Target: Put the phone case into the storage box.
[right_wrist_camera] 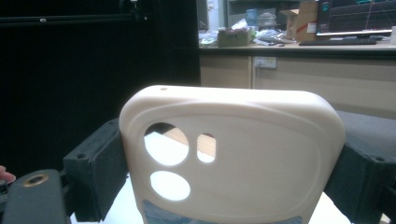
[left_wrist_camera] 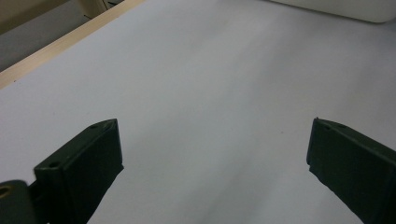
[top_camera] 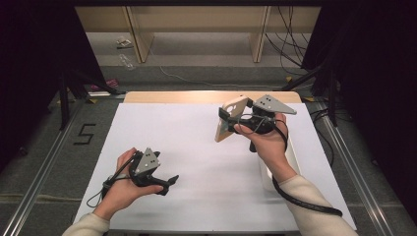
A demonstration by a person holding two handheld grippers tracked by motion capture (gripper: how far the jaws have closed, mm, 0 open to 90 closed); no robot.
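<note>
My right tool (top_camera: 231, 119) pinches cream phone case (top_camera: 230, 119) by its sides above worktop (top_camera: 196, 147); long axis upright, camera holes uppermost; left tool (top_camera: 169, 182) spread, empty

My left gripper (top_camera: 169, 181) sits low at the lower left of the high view, jaws spread wide apart. My right gripper (top_camera: 225, 122) is raised at centre right, jaws clamped, wrist bent inward.

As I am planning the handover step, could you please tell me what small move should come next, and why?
Probably bring the left gripper up toward the phone case. The right gripper holds the case upright above the table, its jaws pressed on both edges, while the left one rests low with its jaws wide apart around nothing.
</note>
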